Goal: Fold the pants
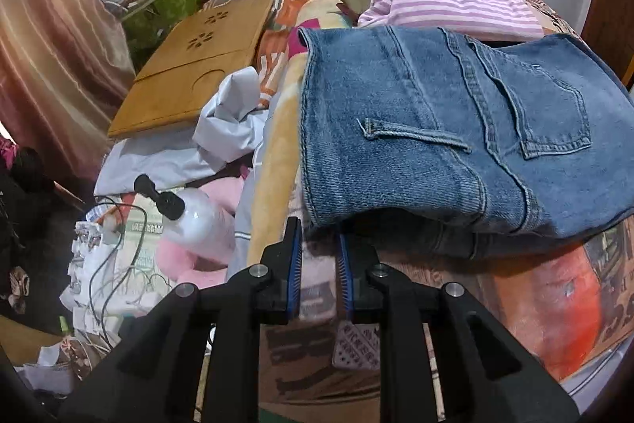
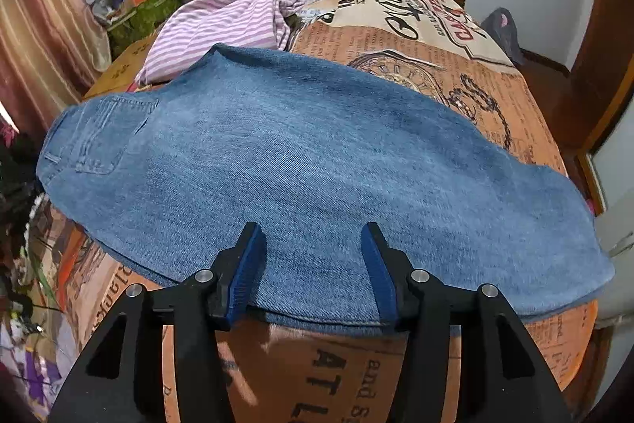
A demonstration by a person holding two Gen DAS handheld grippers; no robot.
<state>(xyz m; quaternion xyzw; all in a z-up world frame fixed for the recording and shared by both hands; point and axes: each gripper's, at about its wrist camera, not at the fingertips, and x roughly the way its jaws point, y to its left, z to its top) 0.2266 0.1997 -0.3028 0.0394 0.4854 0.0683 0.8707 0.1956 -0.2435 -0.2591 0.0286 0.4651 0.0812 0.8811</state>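
Blue jeans (image 2: 317,161) lie flat across the bed, legs together, waist to the left. In the left wrist view the waist end (image 1: 455,129) shows a back pocket and belt loop. My left gripper (image 1: 319,232) sits at the near waist corner, its fingers a narrow gap apart, holding nothing that I can see. My right gripper (image 2: 313,236) is open, its fingers spread over the near edge of the jeans' legs, not closed on the cloth.
The bed has an orange newspaper-print cover (image 2: 436,50). A pink striped garment (image 2: 222,26) lies behind the jeans. A wooden lap tray (image 1: 190,66), a white bottle (image 1: 198,221), cables and clutter lie to the left. A curtain (image 1: 47,38) hangs far left.
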